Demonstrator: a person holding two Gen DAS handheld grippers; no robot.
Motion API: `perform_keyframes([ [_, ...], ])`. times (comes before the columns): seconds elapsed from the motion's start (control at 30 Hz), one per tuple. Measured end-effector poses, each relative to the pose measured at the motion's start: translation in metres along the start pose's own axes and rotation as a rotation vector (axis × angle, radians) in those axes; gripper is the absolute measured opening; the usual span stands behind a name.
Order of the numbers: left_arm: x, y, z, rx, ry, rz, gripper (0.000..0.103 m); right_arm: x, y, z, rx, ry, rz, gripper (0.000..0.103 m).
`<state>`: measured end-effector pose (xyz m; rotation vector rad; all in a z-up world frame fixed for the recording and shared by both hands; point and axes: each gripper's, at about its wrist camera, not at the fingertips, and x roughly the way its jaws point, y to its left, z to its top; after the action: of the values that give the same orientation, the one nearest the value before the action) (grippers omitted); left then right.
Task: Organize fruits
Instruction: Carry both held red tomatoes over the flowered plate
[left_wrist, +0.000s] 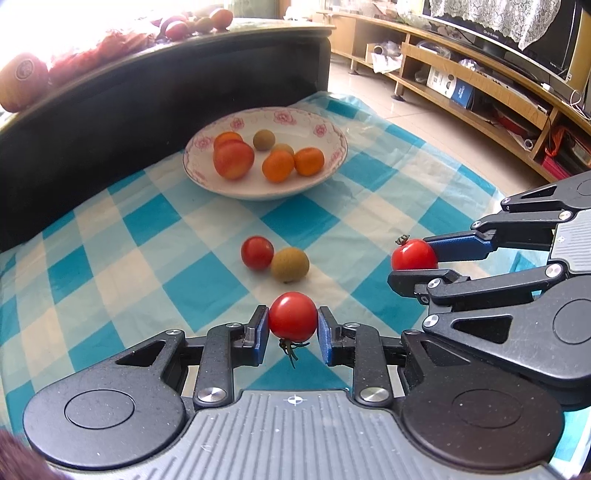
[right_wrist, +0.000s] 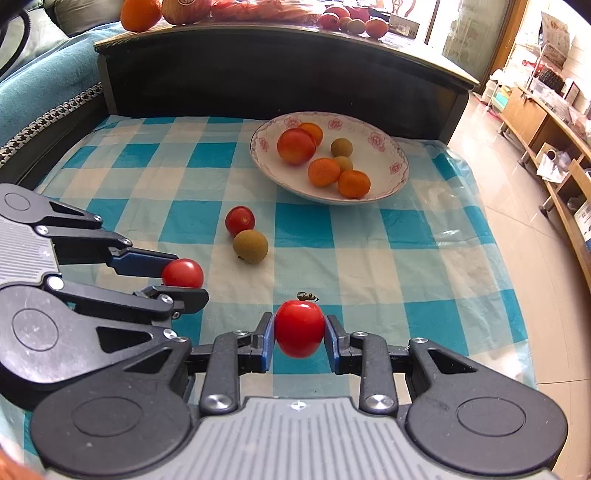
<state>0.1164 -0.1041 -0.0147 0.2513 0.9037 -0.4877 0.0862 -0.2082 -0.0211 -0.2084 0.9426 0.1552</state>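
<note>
The left gripper (left_wrist: 292, 325) pinches a cherry tomato (left_wrist: 293, 316) between its blue pads, stem hanging down below the fruit. The right gripper (right_wrist: 300, 330) likewise clamps a second cherry tomato (right_wrist: 300, 328), this one with its dried stem pointing up. Each gripper shows in the other's view: the right gripper (left_wrist: 413, 258) sits just to the right of the left one, holding its tomato (left_wrist: 414, 254), and the left gripper (right_wrist: 183, 275) sits to the left of the right one with its tomato (right_wrist: 183, 273).

Ahead of both grippers, on the blue-and-white checked cloth (left_wrist: 184, 229), a loose cherry tomato (left_wrist: 257, 253) lies touching a brownish longan (left_wrist: 290, 265); from the right wrist the same tomato (right_wrist: 240, 220) and longan (right_wrist: 250, 246) lie ahead and to the left.

Farther ahead stands a white bowl with pink flowers (left_wrist: 321, 129), seen also from the right wrist (right_wrist: 391, 155). It holds a large red-orange tomato (left_wrist: 233, 160), several small oranges (left_wrist: 278, 166) and two longans (left_wrist: 263, 140). Beyond the bowl rises a dark table (right_wrist: 280, 62) with more fruit on its top.
</note>
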Motion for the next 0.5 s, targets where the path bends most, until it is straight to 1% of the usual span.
perform_keyframes([
  [0.23, -0.001, 0.000, 0.018, 0.010, -0.041, 0.018, 0.033, -0.002, -0.005, 0.011, -0.003, -0.026, -0.033, 0.033],
  [0.5, 0.005, 0.009, 0.047, 0.009, -0.085, 0.035, 0.033, -0.002, -0.021, 0.034, 0.036, -0.063, -0.045, 0.033],
])
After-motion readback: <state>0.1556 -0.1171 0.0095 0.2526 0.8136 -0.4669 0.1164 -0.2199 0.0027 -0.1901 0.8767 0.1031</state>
